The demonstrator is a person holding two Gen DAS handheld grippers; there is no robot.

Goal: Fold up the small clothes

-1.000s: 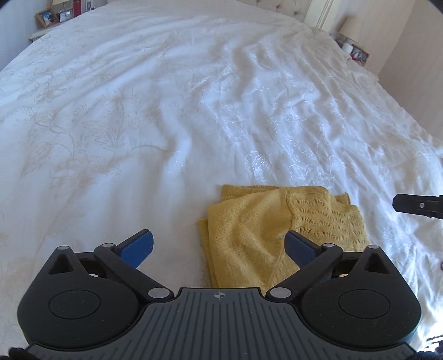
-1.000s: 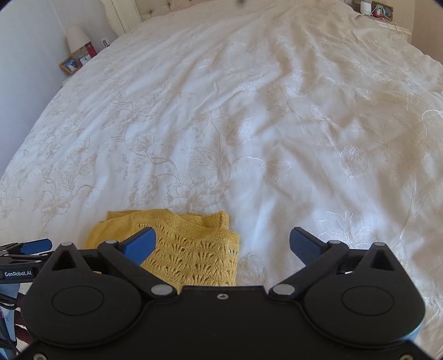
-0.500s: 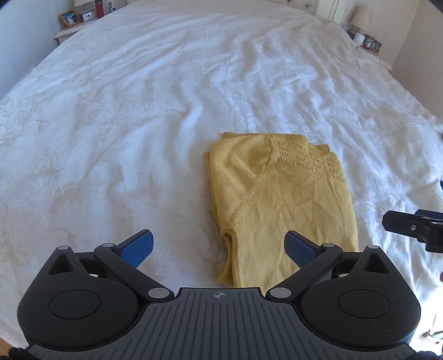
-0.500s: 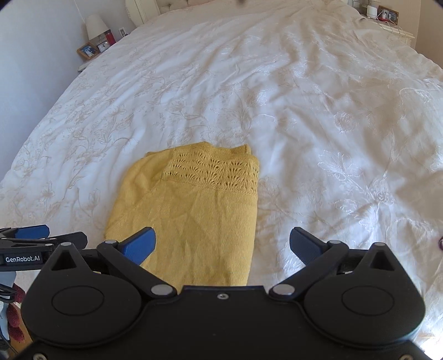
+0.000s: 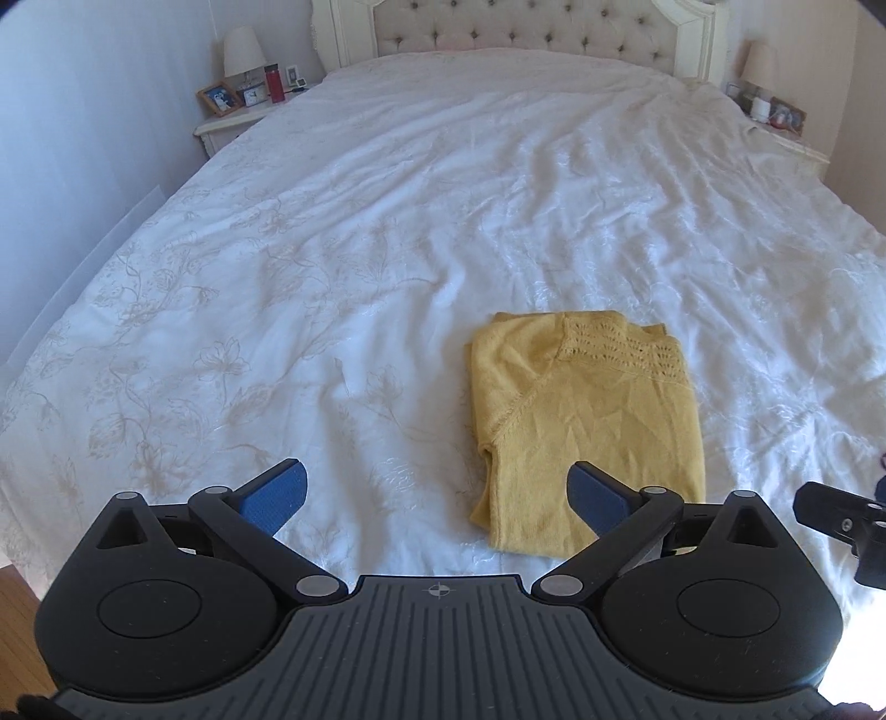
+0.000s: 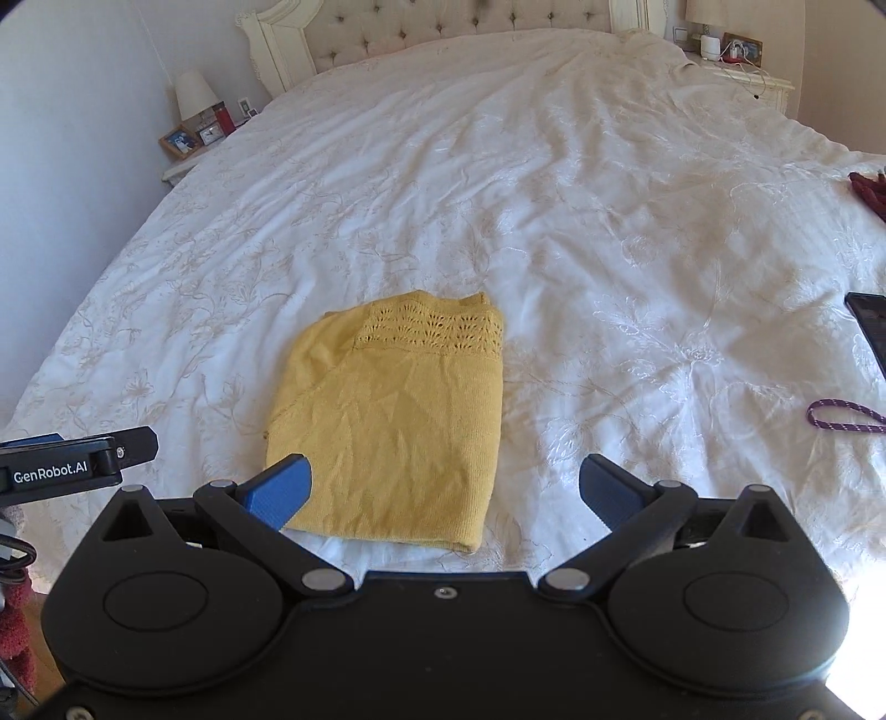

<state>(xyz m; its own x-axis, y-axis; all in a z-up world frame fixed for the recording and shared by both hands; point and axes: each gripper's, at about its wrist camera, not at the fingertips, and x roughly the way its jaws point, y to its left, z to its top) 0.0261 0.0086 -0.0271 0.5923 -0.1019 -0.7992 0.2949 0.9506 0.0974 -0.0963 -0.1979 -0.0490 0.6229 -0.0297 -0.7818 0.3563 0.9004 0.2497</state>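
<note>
Left wrist view: the left gripper (image 5: 437,493) is held with its jaws spread wide and empty. One yellow sweater (image 5: 587,421), folded into a rectangle, is seen on the bedspread (image 5: 332,249), ahead and right of the tongs, probably laid flat so that the fold keeps.

Right wrist view: the right gripper (image 6: 443,487) is likewise spread and empty; the sweater lies ahead, slightly left. One phone (image 6: 869,327) and one purple cord (image 6: 841,415) are seen far right.

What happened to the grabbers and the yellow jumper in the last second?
Both grabbers pulled back and up from the bed, so more bed and the headboard show now. The left gripper and right gripper stayed open and empty. The yellow jumper stayed folded on the white bedspread.
</note>
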